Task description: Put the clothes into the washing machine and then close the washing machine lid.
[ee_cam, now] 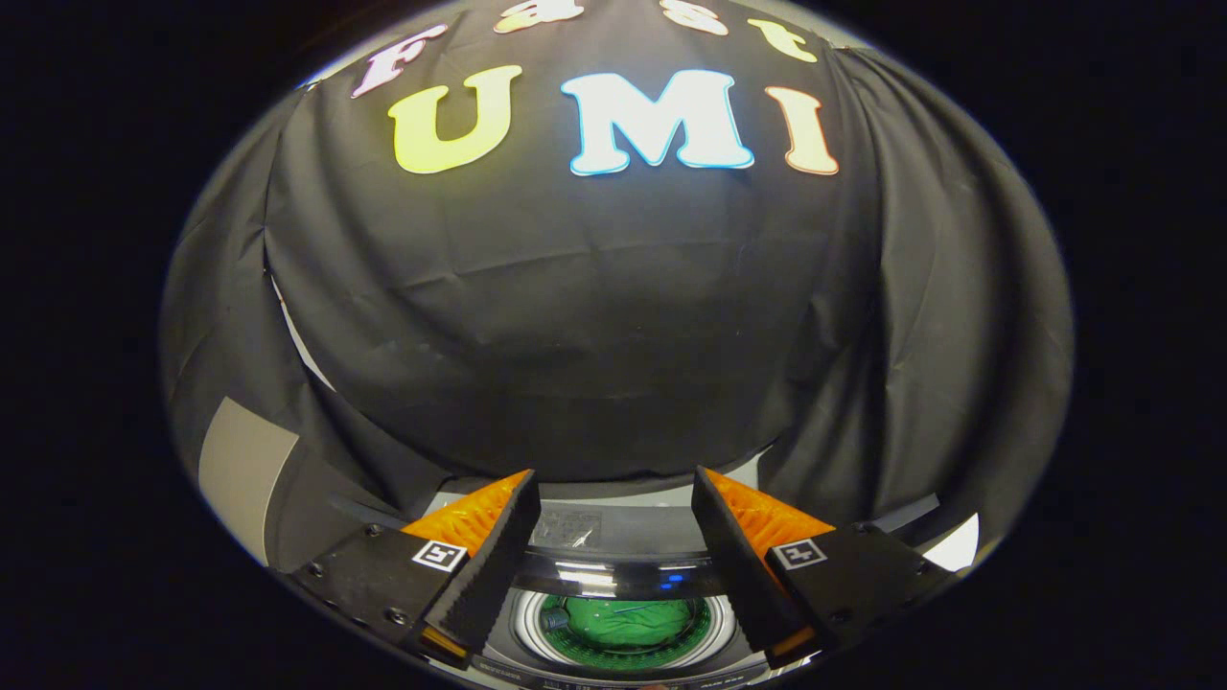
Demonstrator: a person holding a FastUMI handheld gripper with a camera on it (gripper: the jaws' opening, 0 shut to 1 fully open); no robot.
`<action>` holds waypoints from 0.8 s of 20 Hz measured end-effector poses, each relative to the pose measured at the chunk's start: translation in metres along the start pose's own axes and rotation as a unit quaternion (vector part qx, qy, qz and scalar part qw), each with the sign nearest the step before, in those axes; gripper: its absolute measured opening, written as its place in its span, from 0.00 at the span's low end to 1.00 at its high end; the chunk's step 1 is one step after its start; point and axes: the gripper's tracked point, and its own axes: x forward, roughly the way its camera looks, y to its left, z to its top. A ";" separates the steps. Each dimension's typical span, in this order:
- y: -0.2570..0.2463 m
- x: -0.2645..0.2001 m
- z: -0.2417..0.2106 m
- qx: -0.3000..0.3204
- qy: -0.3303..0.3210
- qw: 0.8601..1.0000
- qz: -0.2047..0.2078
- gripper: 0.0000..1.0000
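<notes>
While the gripper (613, 479) hangs over the washing machine (623, 537), fingers apart and holding nothing: green clothes (628, 621) lie inside the drum at 6 o'clock. Loading judged done. Lid (618, 575) not yet down; next move calls for closing it.

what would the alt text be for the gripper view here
The gripper is open and holds nothing, its fingers spread above a washing machine. Between them, a green garment lies in the round drum under a clear curved lid. Black cloth hangs as the wall beyond.
</notes>
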 end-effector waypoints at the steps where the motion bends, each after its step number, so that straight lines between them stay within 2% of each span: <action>1: 0.001 -0.004 -0.004 0.000 -0.007 1.000 -0.001 1.00; 16: 0.007 -0.052 -0.063 0.001 -0.075 0.997 -0.008 0.99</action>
